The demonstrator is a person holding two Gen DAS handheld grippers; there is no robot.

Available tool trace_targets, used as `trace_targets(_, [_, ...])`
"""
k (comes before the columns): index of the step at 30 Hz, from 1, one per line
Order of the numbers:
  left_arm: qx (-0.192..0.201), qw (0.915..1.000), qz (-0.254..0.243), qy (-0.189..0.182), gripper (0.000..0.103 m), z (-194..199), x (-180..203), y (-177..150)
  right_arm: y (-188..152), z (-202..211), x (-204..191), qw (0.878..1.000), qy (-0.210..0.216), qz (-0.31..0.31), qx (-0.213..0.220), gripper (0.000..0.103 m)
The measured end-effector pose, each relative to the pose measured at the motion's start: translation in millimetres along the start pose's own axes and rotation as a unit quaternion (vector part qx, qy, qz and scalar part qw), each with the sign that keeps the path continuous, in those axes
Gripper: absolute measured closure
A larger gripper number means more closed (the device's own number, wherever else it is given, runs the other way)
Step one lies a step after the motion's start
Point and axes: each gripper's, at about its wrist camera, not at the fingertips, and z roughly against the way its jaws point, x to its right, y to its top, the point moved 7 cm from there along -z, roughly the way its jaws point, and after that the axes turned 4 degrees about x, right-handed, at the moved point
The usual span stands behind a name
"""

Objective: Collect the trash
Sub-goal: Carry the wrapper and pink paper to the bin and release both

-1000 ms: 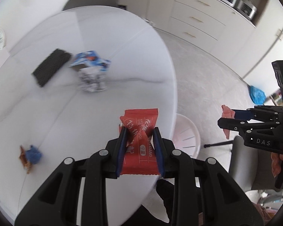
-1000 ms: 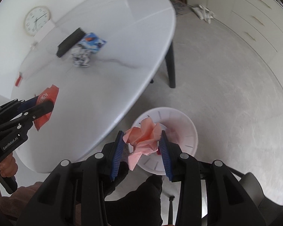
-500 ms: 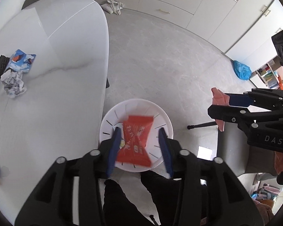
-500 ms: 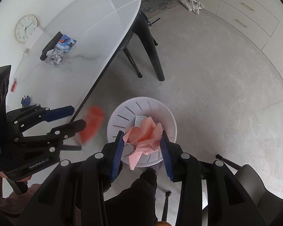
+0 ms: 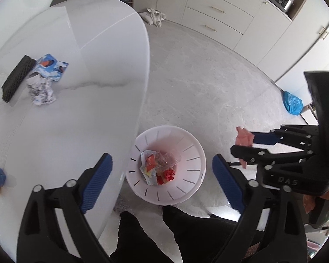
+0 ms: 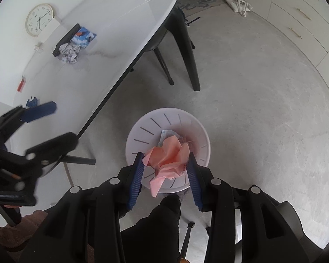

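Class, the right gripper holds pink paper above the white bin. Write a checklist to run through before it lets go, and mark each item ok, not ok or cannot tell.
1. Pink paper clamped between the right gripper fingers: ok.
2. Paper over the bin mouth: ok in the right wrist view.
3. Left gripper empty, its fingers having just opened, nothing between them: ok.
4. Red wrapper lying inside the bin: ok.
5. Room left in the bin: ok, trash only at the bottom.
6. Table cleared: not ok; crumpled paper and blue packet remain.
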Motion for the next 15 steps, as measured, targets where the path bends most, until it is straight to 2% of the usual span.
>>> trace_targets(3, [0.009, 0.9997, 0.011, 0.017, 0.010, 11.8, -15.2, 0.2, -3.9, -20.9, -10.2, 1.000, 0.006, 0.018, -0.010, 0.058])
trace_targets(4, [0.011, 0.9996, 0.017, 0.022, 0.010, 15.3, -20.7, -0.9, -6.2, -30.6, -15.1, 0.999, 0.010, 0.027, -0.015, 0.046])
trace_targets(5, [0.013, 0.9993, 0.023, 0.027, 0.009, 19.5, -26.4, -2.2, -7.6, -38.3, -18.2, 0.999, 0.010, 0.033, -0.019, 0.029])
trace_targets(8, [0.021, 0.9976, 0.050, 0.042, 0.008, 32.9, -49.6, -6.4, -11.5, -60.1, -28.7, 0.999, 0.002, 0.046, -0.025, 0.010])
trace_targets(12, [0.025, 0.9927, 0.101, 0.061, 0.008, 48.7, -90.0, -17.8, -10.4, -72.0, -38.1, 0.998, -0.003, 0.037, -0.047, 0.009])
trace_targets(15, [0.036, 0.9855, 0.145, 0.081, 0.008, 64.8, -125.8, -30.3, 0.9, -57.2, -49.7, 0.999, 0.002, 0.029, -0.031, 0.006])
